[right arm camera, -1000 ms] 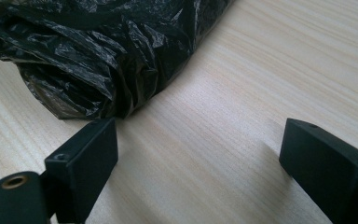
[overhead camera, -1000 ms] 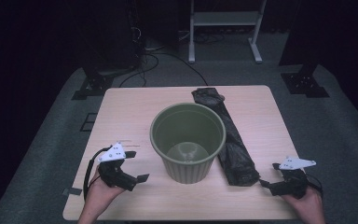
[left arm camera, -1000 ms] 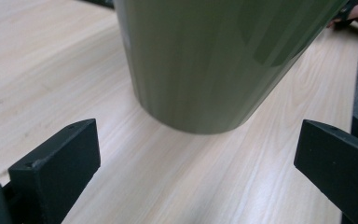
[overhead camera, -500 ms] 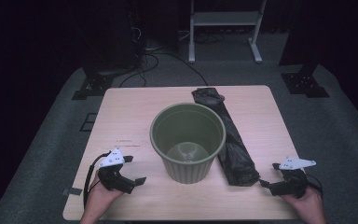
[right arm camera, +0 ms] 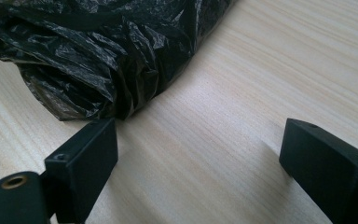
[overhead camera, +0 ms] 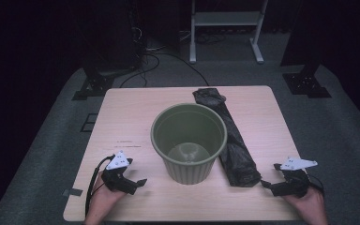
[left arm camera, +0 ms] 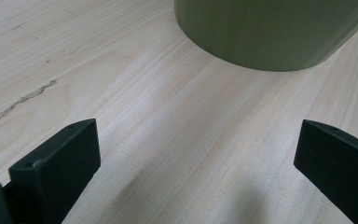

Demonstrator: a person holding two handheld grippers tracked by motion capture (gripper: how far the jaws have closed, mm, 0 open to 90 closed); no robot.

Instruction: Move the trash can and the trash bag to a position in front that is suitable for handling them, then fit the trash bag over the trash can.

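One bin; one bag

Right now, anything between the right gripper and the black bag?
Nothing visible. In the right gripper view the black bag lies just ahead of the open jaws of the right gripper, with bare table between. The green bin stands to the bag's left, off that path.

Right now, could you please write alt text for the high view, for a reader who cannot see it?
An empty green bin stands mid-table with a folded black plastic bag lying along its right side. The left hand-held gripper and right hand-held gripper, both open, rest near the wooden table's front edge.
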